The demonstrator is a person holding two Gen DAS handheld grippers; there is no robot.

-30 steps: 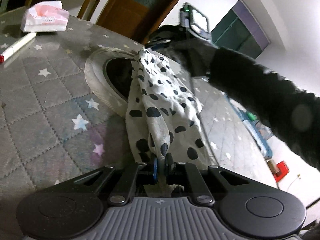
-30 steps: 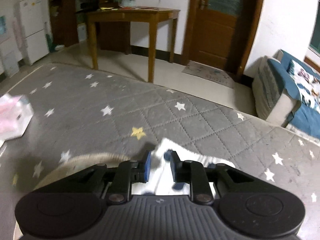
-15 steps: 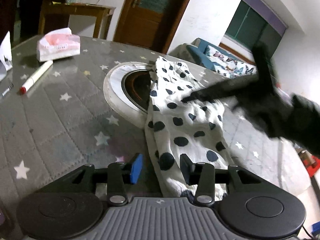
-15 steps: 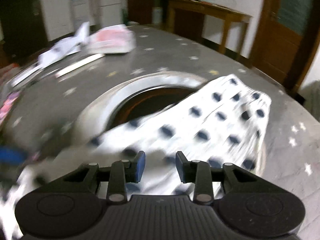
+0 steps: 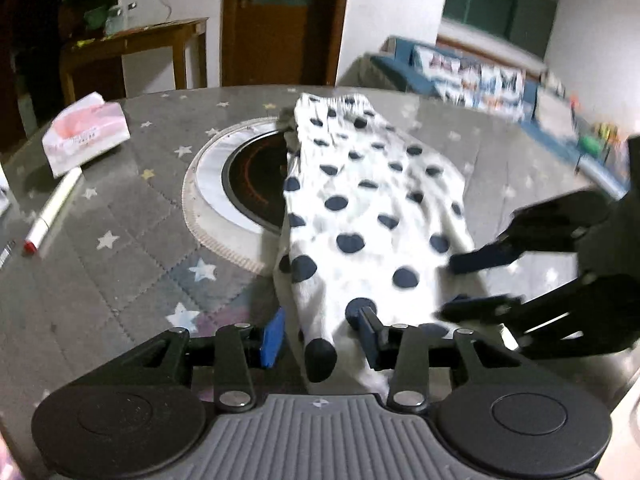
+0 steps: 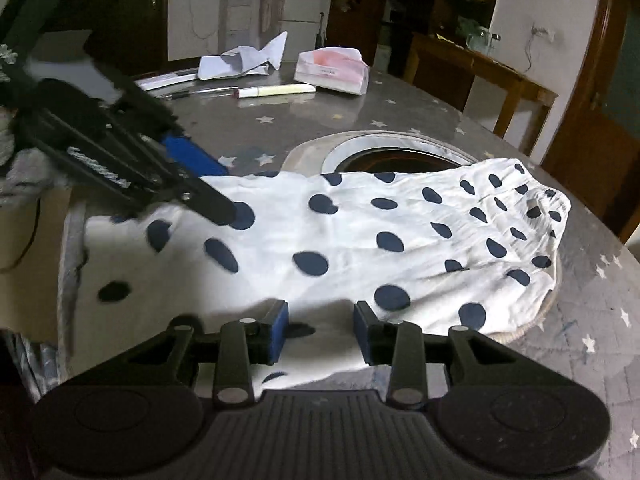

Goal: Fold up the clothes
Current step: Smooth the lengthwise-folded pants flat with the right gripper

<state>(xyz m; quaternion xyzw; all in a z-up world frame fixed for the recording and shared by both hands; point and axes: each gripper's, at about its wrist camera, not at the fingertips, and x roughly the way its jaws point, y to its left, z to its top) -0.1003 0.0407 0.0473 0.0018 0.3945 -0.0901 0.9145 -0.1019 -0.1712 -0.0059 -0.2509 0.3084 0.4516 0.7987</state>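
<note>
Grey quilted cover with pale stars (image 5: 132, 216) spread over the round bench. Round cooktop with a silver ring and dark centre (image 5: 244, 176) set into the middle of it. Pink-and-white tissue pack (image 5: 86, 132) at the far left, white marker with a red cap (image 5: 52, 212) lying just near of it. In the right wrist view, same tissue pack (image 6: 332, 70) at the far edge, marker (image 6: 276, 90) to its left, a pen (image 6: 200, 93) further left, crumpled white paper (image 6: 244, 60) behind. Wooden side table (image 5: 132, 46) beyond the bench, brown door (image 5: 280, 20) to its right, blue sofa (image 5: 472, 68) far right. Water dispenser (image 6: 236, 8) against the far wall.
</note>
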